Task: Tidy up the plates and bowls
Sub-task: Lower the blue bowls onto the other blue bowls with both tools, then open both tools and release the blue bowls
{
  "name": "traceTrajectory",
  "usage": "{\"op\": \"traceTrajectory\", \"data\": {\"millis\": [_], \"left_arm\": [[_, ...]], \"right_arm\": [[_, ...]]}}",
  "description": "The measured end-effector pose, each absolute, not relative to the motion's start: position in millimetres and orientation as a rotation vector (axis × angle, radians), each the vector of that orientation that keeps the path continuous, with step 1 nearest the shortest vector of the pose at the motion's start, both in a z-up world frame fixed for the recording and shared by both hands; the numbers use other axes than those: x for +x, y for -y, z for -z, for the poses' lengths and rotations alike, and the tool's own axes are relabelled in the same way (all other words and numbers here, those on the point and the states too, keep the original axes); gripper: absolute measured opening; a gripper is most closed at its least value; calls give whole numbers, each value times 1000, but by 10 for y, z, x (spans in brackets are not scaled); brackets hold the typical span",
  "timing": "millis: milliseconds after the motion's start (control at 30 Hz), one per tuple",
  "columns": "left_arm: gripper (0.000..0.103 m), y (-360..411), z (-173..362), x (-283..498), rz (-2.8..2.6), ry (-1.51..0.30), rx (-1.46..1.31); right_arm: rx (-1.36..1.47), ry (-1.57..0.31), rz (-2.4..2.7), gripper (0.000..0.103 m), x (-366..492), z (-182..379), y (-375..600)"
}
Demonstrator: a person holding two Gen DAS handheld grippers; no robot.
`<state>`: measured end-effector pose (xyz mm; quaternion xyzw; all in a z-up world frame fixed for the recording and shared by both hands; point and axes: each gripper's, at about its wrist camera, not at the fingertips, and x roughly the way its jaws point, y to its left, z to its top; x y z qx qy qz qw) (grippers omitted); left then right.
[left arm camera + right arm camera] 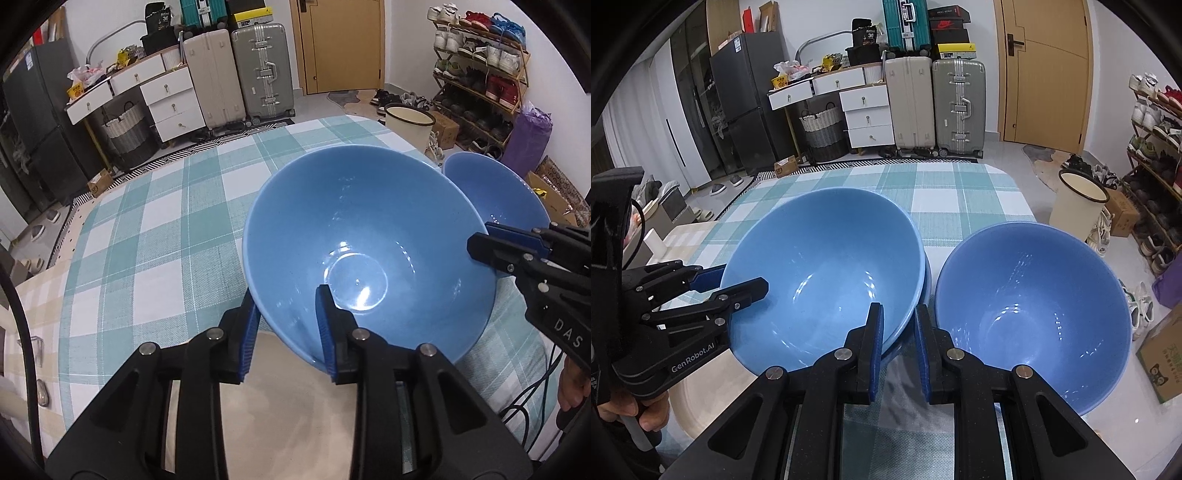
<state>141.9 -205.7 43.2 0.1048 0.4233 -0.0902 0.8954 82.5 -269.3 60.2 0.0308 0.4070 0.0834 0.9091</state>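
Observation:
A large blue bowl [369, 229] [827, 266] sits nested in what looks like a second blue bowl of like size [925, 275], on a cream plate [291, 406] [698, 395]. My left gripper [286, 293] [742, 280] straddles the bowl's near-left rim, one finger inside and one outside. Its pads stand slightly off the wall, so it is open. My right gripper [898, 308] [480, 236] is shut on the rim at the opposite side. A smaller blue bowl [1034, 314] [495, 188] stands just to the right, close beside the right gripper's outer finger.
The table wears a teal and white check cloth [177, 206] [960, 195]. A cream bucket [1078, 199] [408, 118] stands on the floor past the table's right corner, with a shoe rack [480, 74] behind it. A hand [624, 406] grips the left tool.

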Motion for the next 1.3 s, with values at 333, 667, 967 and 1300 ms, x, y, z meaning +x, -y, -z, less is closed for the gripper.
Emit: {"op": "traceTrajectory", "data": {"millis": [333, 667, 967, 1300], "left_arm": [[26, 1967, -382, 1473, 202, -905, 165], [43, 1897, -395, 1505, 228, -932, 114], [79, 1771, -543, 1427, 251, -906, 46], [102, 1770, -632, 1240, 313, -898, -9]], "right_arm": [[75, -844, -179, 18, 836, -543, 2757], [84, -858, -180, 18, 835, -549, 2794], [119, -856, -190, 41, 828, -613, 2839], [125, -819, -183, 95, 671, -775, 2887]]}}
